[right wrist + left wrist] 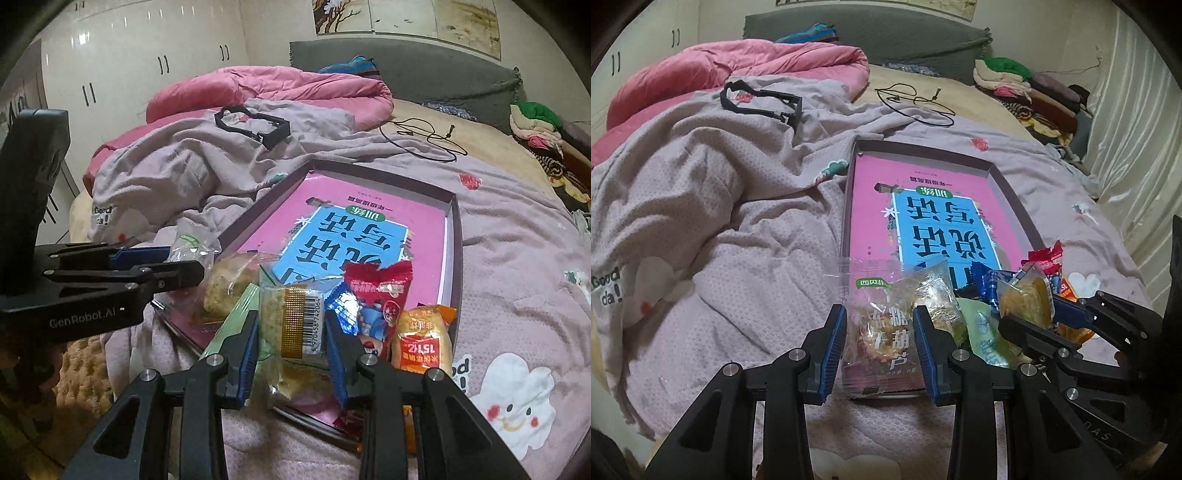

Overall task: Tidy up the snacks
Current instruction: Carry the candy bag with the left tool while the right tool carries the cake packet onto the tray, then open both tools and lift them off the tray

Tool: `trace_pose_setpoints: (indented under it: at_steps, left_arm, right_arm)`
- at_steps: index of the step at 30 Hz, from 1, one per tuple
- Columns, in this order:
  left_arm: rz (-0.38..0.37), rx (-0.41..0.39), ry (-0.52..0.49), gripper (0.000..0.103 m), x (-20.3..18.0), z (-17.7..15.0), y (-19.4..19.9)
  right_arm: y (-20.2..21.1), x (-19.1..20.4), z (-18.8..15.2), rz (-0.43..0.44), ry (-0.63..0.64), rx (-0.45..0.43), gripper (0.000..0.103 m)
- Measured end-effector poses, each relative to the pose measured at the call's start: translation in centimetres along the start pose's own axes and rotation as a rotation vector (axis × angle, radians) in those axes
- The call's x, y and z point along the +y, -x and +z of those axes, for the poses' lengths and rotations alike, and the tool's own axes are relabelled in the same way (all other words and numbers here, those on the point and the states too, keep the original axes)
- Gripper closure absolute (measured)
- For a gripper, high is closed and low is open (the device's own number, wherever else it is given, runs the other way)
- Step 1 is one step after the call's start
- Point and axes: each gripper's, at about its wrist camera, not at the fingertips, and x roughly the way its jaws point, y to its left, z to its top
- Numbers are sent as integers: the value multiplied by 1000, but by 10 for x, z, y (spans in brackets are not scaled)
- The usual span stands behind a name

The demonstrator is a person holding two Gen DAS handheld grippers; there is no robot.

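Left wrist view: left gripper (880,345) is clamping 1 clear candied-haw packet (877,325) over the tray (1015,201); right gripper (291,354) is pinching 1 barcoded cake packet (291,325) (both jaws narrow). Advice: lower onto bare tray floor, beside the snack pile (384,306), before releasing.

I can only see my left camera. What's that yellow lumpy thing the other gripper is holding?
Observer: The right gripper is shut on a clear cake packet. Its gold strip and barcode face that camera.
Child: What's next to it on the right?
Observer: An orange packet with a red label, by the near right corner of the tray.
Child: What does my gripper look like from over there?
Observer: Side on, the left gripper clamps the clear bag with the green logo between its fingers.
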Motion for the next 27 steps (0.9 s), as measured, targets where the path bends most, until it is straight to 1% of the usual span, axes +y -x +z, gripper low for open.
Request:
trace_pose_setpoints:
  at_steps: [4,9,11,17,19,23,27]
  left_arm:
    - [1,-2,-2,65,-1,0,0]
    - [5,-3,-5,65,-2,0,-1]
    - [5,-2,-5,65,-2,0,-1]
    - [9,-5,-8,63,-4,0,-1]
    - [4,-5,-12,60,-5,0,-1]
    - [-3,-13,-23,49,-9,0,2]
    - [-3,-39,-38,43,-14,2,10]
  right_arm:
    - [0,0,1,2,-8,-6,68]
    - [7,3,-1,10,-2,-34,66]
    - [10,4,-2,20,3,-45,61]
    - [20,5,-4,13,2,-71,54]
    - [23,4,-4,12,-6,-78,52]
    - [32,-1,-5,-1,-24,-98,47]
    - [41,-6,-4,-11,-40,-115,44]
